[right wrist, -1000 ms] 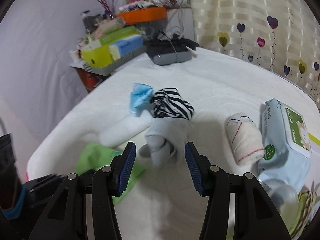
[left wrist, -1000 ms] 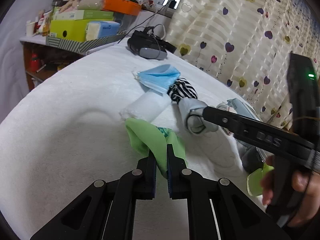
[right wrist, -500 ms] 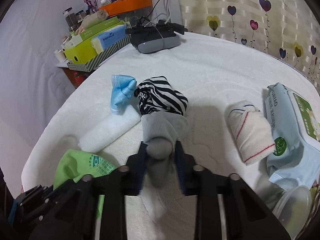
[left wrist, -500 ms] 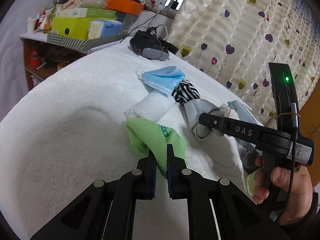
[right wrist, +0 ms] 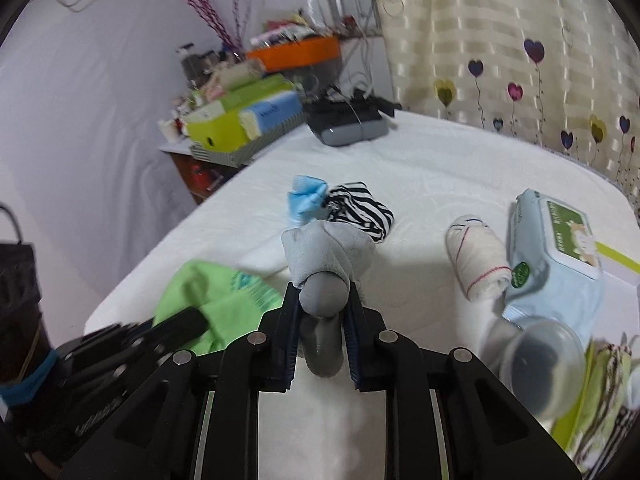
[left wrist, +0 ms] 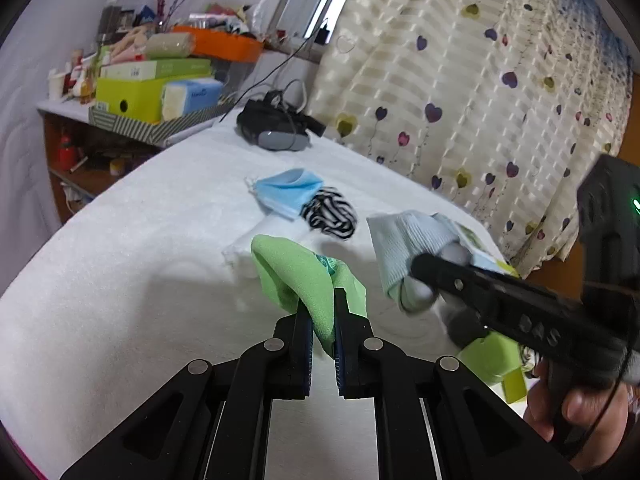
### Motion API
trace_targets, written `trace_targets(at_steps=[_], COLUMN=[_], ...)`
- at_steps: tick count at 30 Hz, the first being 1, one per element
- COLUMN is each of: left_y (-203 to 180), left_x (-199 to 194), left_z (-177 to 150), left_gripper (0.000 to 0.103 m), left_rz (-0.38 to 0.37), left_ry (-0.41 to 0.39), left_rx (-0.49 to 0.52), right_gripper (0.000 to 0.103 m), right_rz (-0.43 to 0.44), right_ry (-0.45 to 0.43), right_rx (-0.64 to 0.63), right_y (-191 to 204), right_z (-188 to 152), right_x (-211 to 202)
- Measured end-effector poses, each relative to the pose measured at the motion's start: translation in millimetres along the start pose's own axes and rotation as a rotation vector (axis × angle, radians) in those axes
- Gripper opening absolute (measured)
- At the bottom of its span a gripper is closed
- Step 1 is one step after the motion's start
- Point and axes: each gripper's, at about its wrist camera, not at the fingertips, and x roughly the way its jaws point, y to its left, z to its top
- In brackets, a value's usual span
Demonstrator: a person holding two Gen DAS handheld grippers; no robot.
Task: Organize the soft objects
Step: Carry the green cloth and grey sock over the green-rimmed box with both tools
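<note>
My right gripper (right wrist: 322, 312) is closing on the grey sock (right wrist: 326, 264), whose length points toward the striped cloth (right wrist: 360, 210); my left gripper (left wrist: 320, 312) pinches the green cloth (left wrist: 296, 276).

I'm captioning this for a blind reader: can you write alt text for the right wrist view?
The right gripper is closing on a rolled grey sock above a white bed. Left, a green cloth; behind, a blue face mask and striped fabric.

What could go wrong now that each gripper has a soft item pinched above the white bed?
The right gripper, its jaws closing, pinches only the grey sock's rolled end; it could slip out. The green cloth dangles from the left gripper and may snag the white roll underneath.
</note>
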Motion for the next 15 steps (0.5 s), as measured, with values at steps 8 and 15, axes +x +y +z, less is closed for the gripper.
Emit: trace_targets(at_steps=[8, 15], left_y=[-30, -58], left_x=[-19, -34], left_z=[-2, -2], left_gripper=[0.008, 0.008], left_rz=[-0.025, -0.048], left_ry=[-0.031, -0.06], left_rx=[0.043, 0.088], right_gripper=[0.021, 0.021], right_rz=[0.005, -0.002], right_ry=[-0.069, -0.123], right_rx=[0.007, 0.025], right_y=[-4, -13], right_z=[-14, -21], right_x=[-47, -79])
